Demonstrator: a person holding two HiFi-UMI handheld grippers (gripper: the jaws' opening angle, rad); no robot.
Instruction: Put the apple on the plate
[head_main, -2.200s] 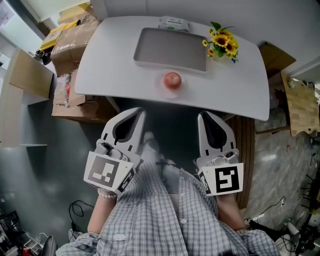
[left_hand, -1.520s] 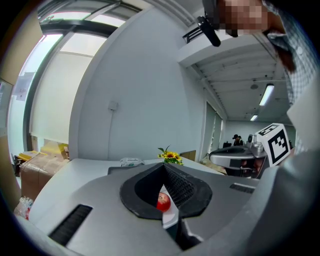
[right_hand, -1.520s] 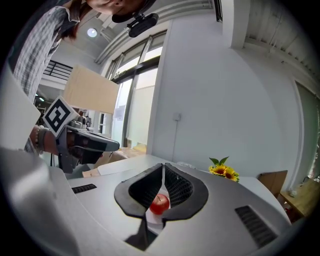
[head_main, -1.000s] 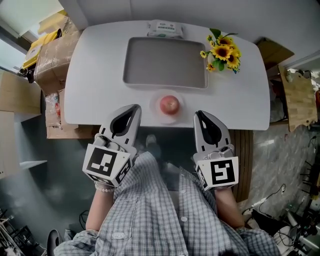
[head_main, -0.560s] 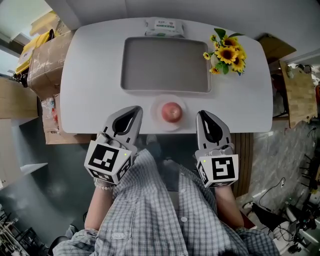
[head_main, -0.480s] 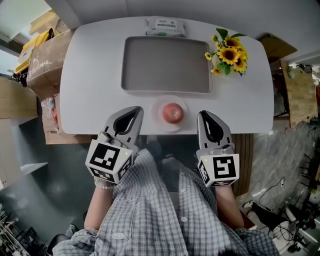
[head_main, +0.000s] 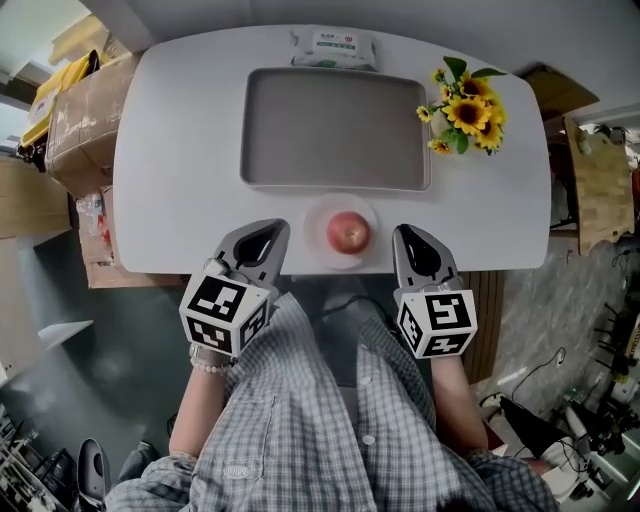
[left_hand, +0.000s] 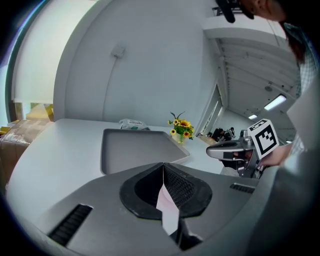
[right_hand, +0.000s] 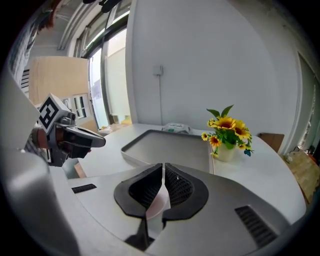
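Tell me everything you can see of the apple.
The apple is round and red with paler yellowish patches, and its skin looks smooth and slightly shiny. It looks whole. It sits at the middle of a small white plate at the near edge of the white table, just in front of the gray tray. Only the plate touches it: the left tongs and right tongs flank it, shut and apart from it.

Print on the white soft packet (head_main: 333, 44) far beyond both grippers too small to read, brown cardboard boxes (head_main: 80, 110) left of the left gripper (head_main: 268, 234) cut by the picture's edge, pale wooden panel (head_main: 600, 180) right of the right gripper (head_main: 410, 238) also cut, round red apple (head_main: 348, 232) between them hidden in both gripper views behind the grey gripper bodies
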